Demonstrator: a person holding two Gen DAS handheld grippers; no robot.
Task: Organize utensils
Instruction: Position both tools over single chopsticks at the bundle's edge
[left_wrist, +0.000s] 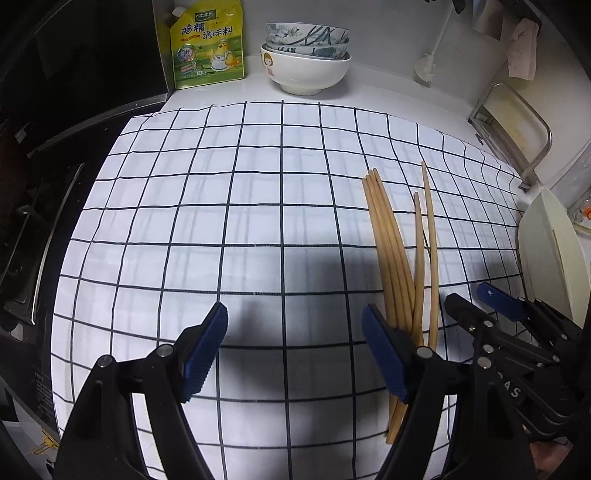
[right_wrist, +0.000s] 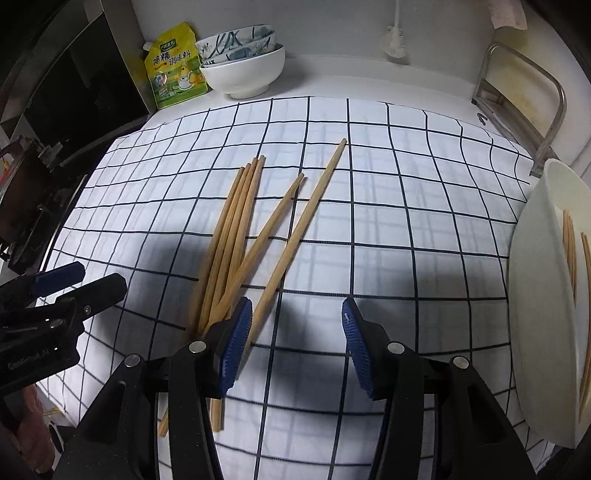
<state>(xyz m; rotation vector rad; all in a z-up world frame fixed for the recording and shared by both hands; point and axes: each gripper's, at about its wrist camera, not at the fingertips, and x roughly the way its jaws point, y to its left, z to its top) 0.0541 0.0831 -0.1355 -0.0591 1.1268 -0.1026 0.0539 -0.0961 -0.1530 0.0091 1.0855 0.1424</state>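
Several wooden chopsticks (left_wrist: 397, 258) lie in a loose bundle on the checked cloth (left_wrist: 221, 221); they also show in the right wrist view (right_wrist: 240, 229). A white tray (right_wrist: 543, 295) at the right edge holds a few chopsticks (right_wrist: 570, 254). My left gripper (left_wrist: 295, 350) is open and empty above the cloth, left of the bundle. My right gripper (right_wrist: 295, 343) is open and empty, its left finger over the near ends of the bundle. The right gripper also shows in the left wrist view (left_wrist: 476, 299), and the left gripper in the right wrist view (right_wrist: 85, 280).
A stack of bowls (left_wrist: 306, 55) and a yellow seasoning pouch (left_wrist: 207, 44) stand at the back. A stove (left_wrist: 44, 184) lies to the left. A metal rack (left_wrist: 517, 136) stands at the back right, with a brush (left_wrist: 424, 70) hanging beside it.
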